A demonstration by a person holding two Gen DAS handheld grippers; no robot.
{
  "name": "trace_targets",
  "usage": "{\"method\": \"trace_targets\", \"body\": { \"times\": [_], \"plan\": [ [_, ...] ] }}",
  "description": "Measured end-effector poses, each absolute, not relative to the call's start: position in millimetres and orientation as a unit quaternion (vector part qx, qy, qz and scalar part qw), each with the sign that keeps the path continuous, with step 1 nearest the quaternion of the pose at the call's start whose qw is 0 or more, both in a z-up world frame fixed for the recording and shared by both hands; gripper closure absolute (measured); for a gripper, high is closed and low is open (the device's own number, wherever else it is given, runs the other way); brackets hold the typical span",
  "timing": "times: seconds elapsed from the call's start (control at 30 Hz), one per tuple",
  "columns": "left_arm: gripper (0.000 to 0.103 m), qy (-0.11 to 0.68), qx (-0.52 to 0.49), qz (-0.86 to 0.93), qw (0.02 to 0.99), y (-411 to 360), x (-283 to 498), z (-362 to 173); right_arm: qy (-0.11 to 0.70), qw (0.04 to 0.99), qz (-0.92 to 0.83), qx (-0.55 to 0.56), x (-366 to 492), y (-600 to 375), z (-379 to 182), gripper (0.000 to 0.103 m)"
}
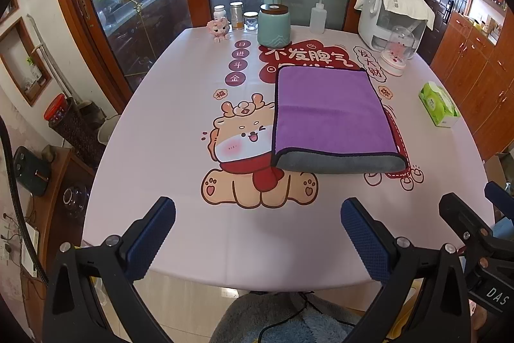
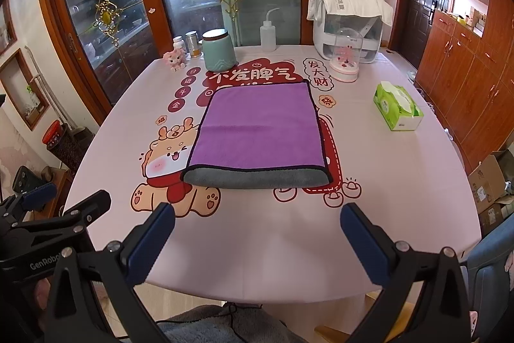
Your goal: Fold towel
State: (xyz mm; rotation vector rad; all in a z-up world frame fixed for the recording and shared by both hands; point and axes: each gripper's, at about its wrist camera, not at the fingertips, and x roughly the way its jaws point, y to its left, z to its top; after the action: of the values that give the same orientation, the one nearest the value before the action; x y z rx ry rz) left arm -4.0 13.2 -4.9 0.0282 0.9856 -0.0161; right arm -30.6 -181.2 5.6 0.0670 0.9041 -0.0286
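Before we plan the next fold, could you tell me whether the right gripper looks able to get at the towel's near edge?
Probably yes. The right gripper is open and holds nothing, and only bare tablecloth lies between it and the towel; its grey folded edge faces the gripper.

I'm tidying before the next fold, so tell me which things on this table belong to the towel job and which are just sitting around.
For the job:
purple towel, already folded over
left gripper, open
right gripper, open

Just lying about:
tissue box
teal jar
squeeze bottle
glass dome ornament
pink figurine
white appliance
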Motion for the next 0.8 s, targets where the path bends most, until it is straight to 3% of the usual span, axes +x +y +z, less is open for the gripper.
{"method": "trace_targets", "body": {
  "times": [0.8],
  "plan": [
    [0.0, 0.471, 0.012, -0.016, 0.882, 23.9, -19.9, -4.1, 0.434, 0.9, -0.015, 0.034, -43.7, -177.7, 6.6, 0.0]
  ]
}}
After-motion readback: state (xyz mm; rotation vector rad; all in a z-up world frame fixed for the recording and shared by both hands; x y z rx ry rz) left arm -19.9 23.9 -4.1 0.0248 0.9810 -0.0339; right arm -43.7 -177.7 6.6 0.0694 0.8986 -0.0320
